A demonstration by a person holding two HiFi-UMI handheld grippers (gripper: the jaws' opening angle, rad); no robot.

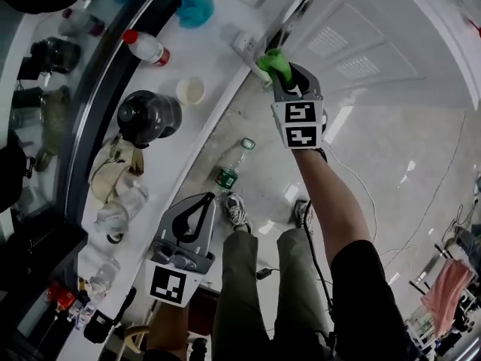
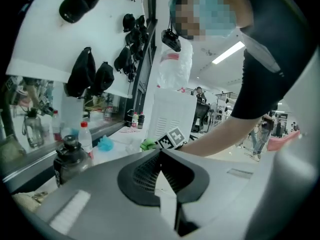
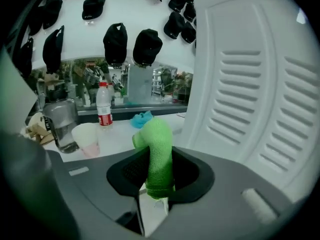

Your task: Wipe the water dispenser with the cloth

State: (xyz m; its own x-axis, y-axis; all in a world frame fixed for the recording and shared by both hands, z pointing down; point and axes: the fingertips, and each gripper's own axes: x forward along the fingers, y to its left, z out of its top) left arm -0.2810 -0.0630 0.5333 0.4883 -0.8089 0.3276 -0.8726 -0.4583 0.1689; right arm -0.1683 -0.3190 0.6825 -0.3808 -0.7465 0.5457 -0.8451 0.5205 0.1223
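1. Left gripper, grey plastic two-jaw tool, is low by the person's legs. Its jaws are clenched together with nothing between them.
2. Clear plastic bottle with green label lies on the glossy floor just beyond it.
3. Right gripper is reached out ahead, jaws clamped on the bright green rolled cloth. The cloth's free end sticks out past the jaws.
4. The cloth sits just beside the louvred side panel of the tall white water dispenser, at the edge of the white counter. Contact with the panel is not clear.
5. On the counter: white paper cup, dark jug with black lid, red-capped clear bottle, and furthest, a crumpled blue cloth.
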